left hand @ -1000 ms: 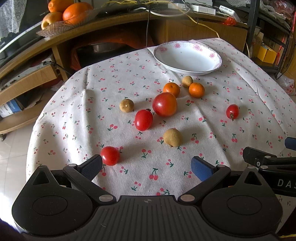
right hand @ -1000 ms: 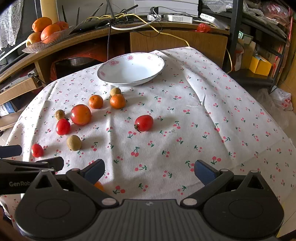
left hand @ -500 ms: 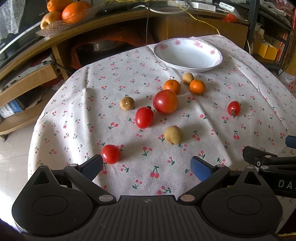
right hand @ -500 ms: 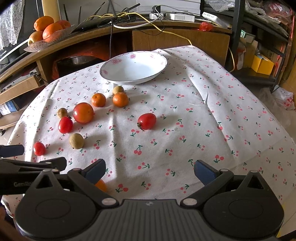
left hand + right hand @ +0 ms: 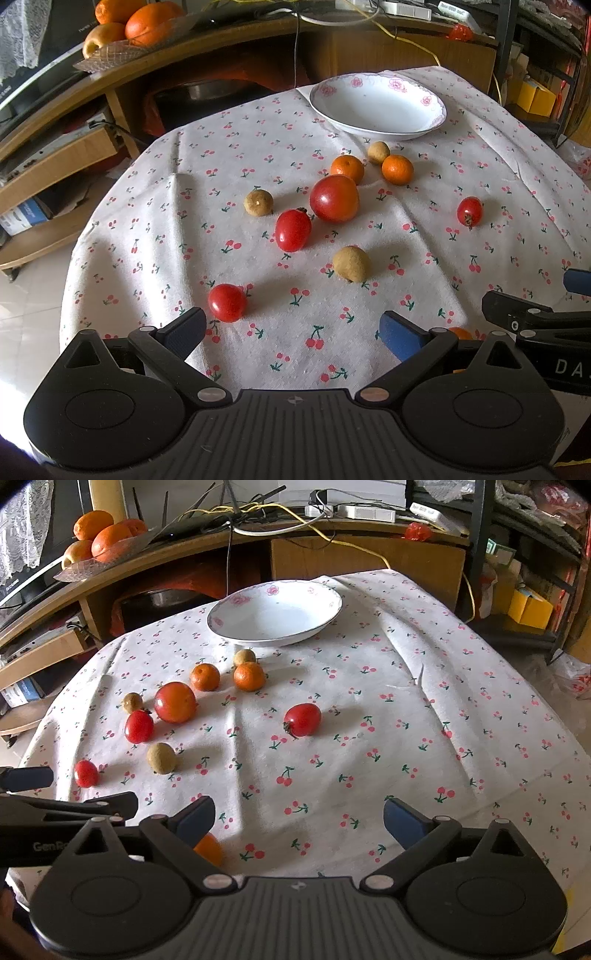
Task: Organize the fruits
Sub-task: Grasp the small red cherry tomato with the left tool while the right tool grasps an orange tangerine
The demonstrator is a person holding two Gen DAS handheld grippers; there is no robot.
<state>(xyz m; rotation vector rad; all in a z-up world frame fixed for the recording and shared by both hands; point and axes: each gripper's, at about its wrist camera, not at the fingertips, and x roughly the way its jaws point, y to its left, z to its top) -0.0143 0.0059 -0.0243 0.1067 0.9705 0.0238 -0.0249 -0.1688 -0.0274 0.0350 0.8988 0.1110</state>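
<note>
Right gripper (image 5: pixel 297 821) jaws wide, just been closing slightly, nothing between; left gripper (image 5: pixel 293 328) wide, empty.

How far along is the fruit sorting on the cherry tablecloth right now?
Nothing looks done yet: the white bowl is empty. Nothing is in hand: the left gripper and the right gripper are both open over bare cloth, the right one's jaws having just closed slightly. Everything is left: the big tomato, small tomatoes like this one, the oranges and brown fruits lie loose.
</note>
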